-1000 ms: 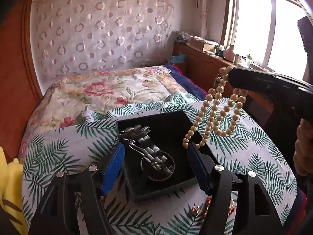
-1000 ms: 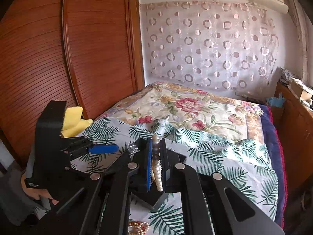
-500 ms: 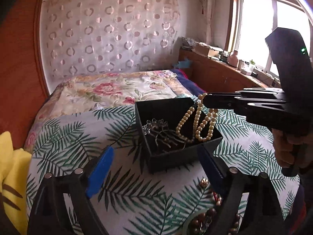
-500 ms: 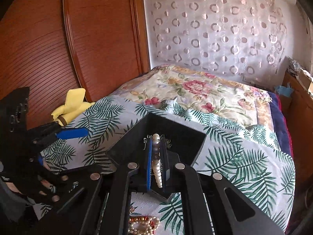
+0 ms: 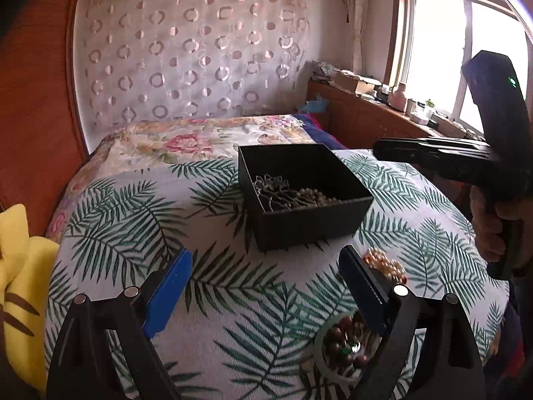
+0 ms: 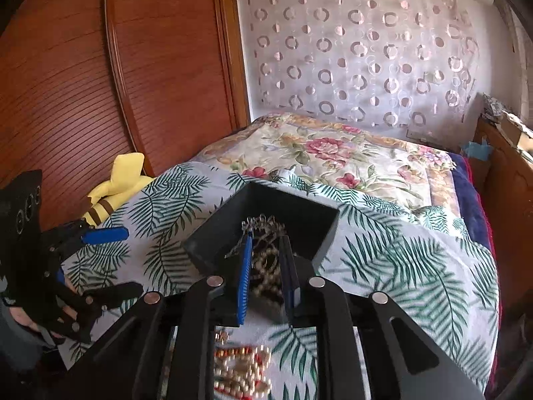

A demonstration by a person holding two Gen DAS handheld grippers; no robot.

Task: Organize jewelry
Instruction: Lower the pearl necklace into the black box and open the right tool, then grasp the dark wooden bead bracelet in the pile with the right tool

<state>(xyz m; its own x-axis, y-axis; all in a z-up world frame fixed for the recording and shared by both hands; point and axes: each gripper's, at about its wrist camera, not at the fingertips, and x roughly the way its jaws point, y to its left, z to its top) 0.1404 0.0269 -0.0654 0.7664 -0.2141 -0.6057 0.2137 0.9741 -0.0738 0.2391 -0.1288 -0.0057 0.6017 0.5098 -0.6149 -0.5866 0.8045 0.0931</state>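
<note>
Left wrist view, box: black square open-topped jewelry box [image 5: 304, 196] on the palm-leaf printed cloth [image 5: 213, 286], holding a cream pearl necklace [image 5: 314, 196] beside silver chains [image 5: 276, 190].
Left wrist view, fingers: left gripper [image 5: 266, 286] spread wide, empty, bare cloth between.
Left wrist view, near edge: beaded bracelets [image 5: 383, 265] beside its right finger.
Right wrist view, fingers: right gripper [image 6: 268, 271] parted over the box [image 6: 230, 233], gripping nothing.
Right wrist view, room: floral bedspread [image 6: 326, 153] beyond; wooden wardrobe [image 6: 100, 76] left.

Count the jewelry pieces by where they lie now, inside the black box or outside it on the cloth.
Inside the black box: 2, silver chain piece and pearl necklace.
Outside on the cloth: 2, pearl and red bead piece and dark bead bracelet.
Total: 4.
</note>
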